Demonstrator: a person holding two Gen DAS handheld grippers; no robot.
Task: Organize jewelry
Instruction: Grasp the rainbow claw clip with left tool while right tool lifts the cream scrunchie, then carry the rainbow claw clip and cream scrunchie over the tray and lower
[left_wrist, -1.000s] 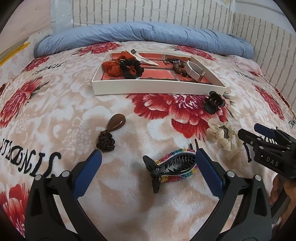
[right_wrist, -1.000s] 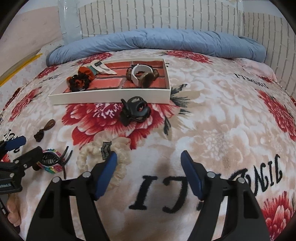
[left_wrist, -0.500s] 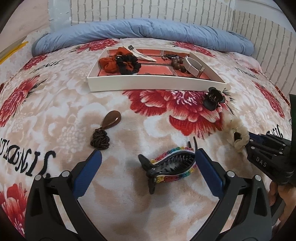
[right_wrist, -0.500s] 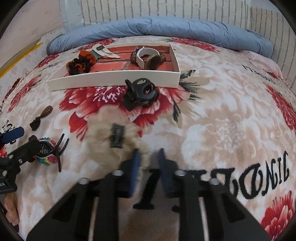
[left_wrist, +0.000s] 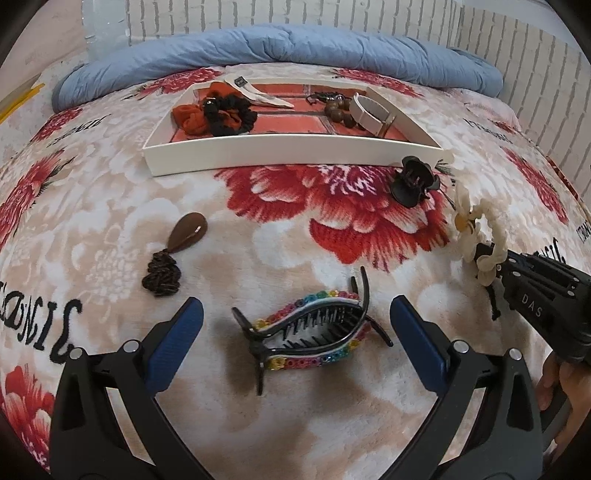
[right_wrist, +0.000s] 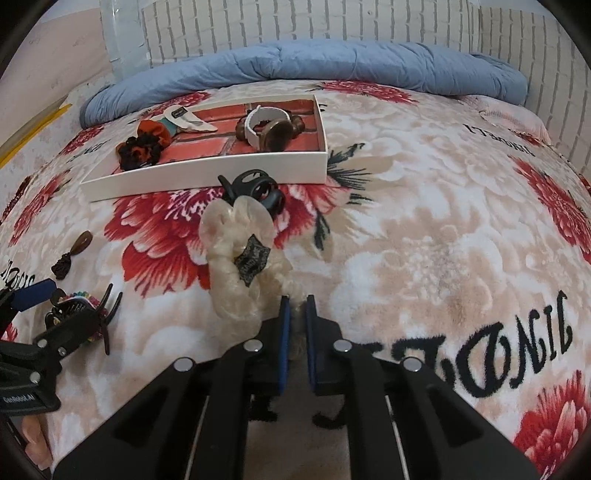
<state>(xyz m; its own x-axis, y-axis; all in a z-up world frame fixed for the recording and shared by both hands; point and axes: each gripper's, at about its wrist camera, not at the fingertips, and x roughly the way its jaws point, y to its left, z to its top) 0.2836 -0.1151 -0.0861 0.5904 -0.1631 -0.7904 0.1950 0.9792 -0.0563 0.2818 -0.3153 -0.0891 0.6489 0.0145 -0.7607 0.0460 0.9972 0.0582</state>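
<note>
My right gripper (right_wrist: 295, 310) is shut on a cream scrunchie (right_wrist: 236, 258) with a black tag and holds it lifted off the bed; it also shows in the left wrist view (left_wrist: 476, 236). My left gripper (left_wrist: 295, 332) is open and straddles a rainbow-trimmed black hair clip (left_wrist: 314, 332) lying on the blanket. A white tray (left_wrist: 295, 151) with a red brick-pattern floor holds red and black scrunchies (left_wrist: 218, 110), a white barrette, wooden beads and a white bracelet (left_wrist: 369, 110).
A black claw clip (left_wrist: 413, 182) lies in front of the tray's right corner. A brown teardrop clip with a dark knot (left_wrist: 173, 254) lies at the left. A rolled blue duvet (left_wrist: 280, 48) and a brick-pattern wall are behind the tray.
My right gripper moved onto the cream scrunchie, shut on it and lifted it off the blanket. My left gripper stayed open and edged closer around the rainbow clip.
</note>
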